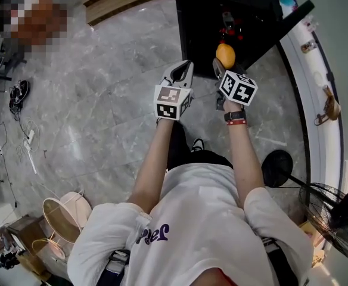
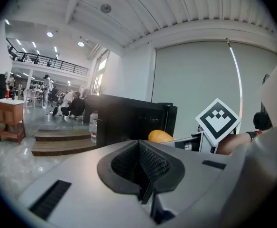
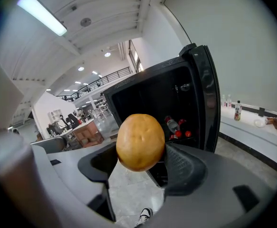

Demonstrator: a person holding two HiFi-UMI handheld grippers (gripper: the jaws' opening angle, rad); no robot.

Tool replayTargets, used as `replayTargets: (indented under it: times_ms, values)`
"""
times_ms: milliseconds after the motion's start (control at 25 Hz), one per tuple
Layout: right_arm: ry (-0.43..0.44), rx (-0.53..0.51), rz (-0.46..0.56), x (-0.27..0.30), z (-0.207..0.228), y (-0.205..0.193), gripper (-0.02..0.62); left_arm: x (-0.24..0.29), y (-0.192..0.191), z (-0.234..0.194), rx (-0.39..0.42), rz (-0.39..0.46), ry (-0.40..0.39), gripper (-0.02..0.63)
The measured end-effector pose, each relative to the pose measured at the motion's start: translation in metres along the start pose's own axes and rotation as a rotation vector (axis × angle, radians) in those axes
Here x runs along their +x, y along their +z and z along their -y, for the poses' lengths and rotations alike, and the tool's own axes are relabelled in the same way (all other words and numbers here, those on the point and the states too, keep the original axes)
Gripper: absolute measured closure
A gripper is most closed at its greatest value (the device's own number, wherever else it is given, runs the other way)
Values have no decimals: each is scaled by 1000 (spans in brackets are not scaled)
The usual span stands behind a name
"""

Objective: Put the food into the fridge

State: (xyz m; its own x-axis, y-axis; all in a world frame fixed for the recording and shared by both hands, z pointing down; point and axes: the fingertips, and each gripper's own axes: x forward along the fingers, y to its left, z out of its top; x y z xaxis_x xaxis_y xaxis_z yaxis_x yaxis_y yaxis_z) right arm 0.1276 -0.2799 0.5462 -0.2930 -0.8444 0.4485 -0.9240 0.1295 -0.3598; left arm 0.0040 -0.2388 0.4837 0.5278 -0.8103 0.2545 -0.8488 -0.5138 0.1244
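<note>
A round yellow-orange fruit (image 1: 224, 55) is pinched between the jaws of my right gripper (image 1: 223, 63), held up in front of the open black fridge (image 1: 221, 16). In the right gripper view the fruit (image 3: 140, 142) fills the gap of the right gripper (image 3: 141, 161), both pads pressing on it. Behind it the fridge (image 3: 152, 96) shows a dark inside with bottles with red caps (image 3: 178, 128) low down, and its door (image 3: 207, 99) swung to the right. My left gripper (image 1: 183, 71) hovers beside the right one, shut and empty. From the left gripper (image 2: 141, 167) the fruit (image 2: 160, 137) shows ahead.
The fridge door (image 1: 293, 16) sticks out at the right. A curved white ledge (image 1: 317, 100) with small items runs along the right wall, with a floor fan (image 1: 332, 210) below it. Cables (image 1: 25, 136) and a round basket (image 1: 64, 216) lie at the left. Wooden steps (image 2: 62, 141) stand beyond.
</note>
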Motion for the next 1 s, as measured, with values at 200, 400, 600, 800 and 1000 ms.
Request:
replayTargets:
  times_ms: [200,400,600,800,1000]
  values:
    - [5,26,-9,30,0,-3,278,13,0,-17,-26,4,-20,588]
    - [2,13,-11,52,-3,-1,278,16,0,-32,-31,14,-14,588]
    - [-5,-4,-5,71,-8,-5,278,17,-9,-40,-27,20,-28,588]
    - [-12,-25,0,97,-3,-10,278,34,-18,-48,-3,25,-48,588]
    - [-21,-48,5,124,6,-12,278,53,-30,-58,3,18,-56,588]
